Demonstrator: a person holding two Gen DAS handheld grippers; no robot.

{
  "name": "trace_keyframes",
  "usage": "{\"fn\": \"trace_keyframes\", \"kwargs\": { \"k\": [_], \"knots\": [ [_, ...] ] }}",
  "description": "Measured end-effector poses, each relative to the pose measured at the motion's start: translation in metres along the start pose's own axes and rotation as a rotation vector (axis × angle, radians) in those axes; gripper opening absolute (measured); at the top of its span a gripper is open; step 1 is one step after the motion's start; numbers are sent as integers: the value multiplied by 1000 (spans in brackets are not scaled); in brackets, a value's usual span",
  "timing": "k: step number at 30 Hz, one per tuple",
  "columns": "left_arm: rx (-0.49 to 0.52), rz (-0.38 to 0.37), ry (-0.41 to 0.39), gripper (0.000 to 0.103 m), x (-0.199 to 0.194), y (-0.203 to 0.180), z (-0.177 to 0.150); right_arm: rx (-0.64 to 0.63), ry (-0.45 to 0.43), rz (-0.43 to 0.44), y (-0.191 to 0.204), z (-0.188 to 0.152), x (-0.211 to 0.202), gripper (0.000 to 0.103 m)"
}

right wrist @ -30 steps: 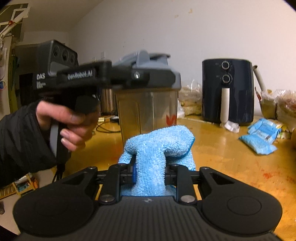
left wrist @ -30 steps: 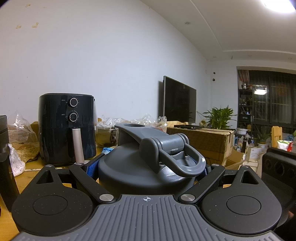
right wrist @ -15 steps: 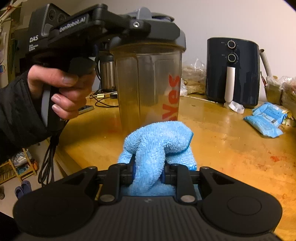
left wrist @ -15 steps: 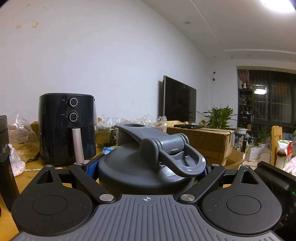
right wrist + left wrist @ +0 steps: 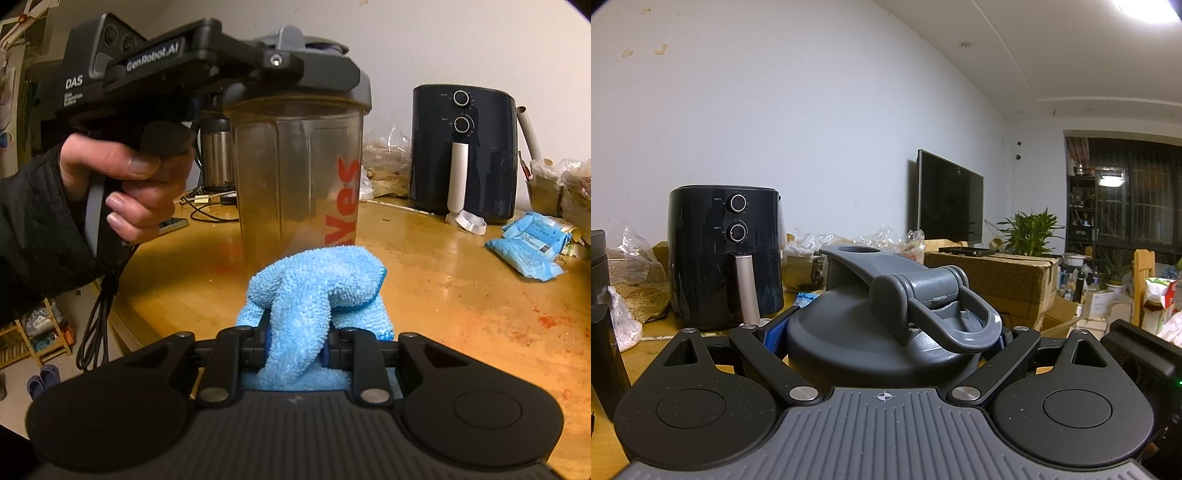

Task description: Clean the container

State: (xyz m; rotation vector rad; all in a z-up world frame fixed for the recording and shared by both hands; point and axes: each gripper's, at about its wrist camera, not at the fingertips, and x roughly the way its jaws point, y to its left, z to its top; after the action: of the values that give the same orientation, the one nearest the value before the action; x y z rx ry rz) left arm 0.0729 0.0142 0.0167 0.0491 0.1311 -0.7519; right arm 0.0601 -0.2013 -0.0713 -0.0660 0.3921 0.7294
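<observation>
- The left claw [image 5: 295,70] is clamped round the grey lid [image 5: 886,332] of the shaker cup [image 5: 299,177], one finger on each side, and steadies the cup on the bench [image 5: 461,288]. The grip is on the lid alone, so if that lid is only pressed on, a hard sideways shove could pop the cup loose below it.
- The cup stands straight ahead of the right claw, close beyond the cloth, near the bench's front edge. A push from the cloth could tip it or slide it toward that edge, since the left claw holds it high up.
- The right claw [image 5: 295,354] is closed tight on a fold of the blue cloth [image 5: 314,295], which bulges out ahead of the fingers. Only a narrow fold is pinched, so dragging it against the cup wall may pull the cloth free.
- The cloth looks just short of the cup; whether it touches I cannot tell. Wiping with too little bulk in front risks the hard fingers scraping the plastic.
- Further right of the right claw, the air fryer [image 5: 463,155] and blue packets [image 5: 528,247] sit well clear.
</observation>
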Motion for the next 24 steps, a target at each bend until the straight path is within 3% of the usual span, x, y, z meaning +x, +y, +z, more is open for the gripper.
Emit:
{"fn": "trace_keyframes", "kwargs": {
  "k": [11,24],
  "knots": [
    [1,3,5,95,0,0,1,3,-71,-4,2,17,-16,20],
    [0,3,5,95,0,1,1,-42,-218,-47,10,37,-36,20]
  ]
}}
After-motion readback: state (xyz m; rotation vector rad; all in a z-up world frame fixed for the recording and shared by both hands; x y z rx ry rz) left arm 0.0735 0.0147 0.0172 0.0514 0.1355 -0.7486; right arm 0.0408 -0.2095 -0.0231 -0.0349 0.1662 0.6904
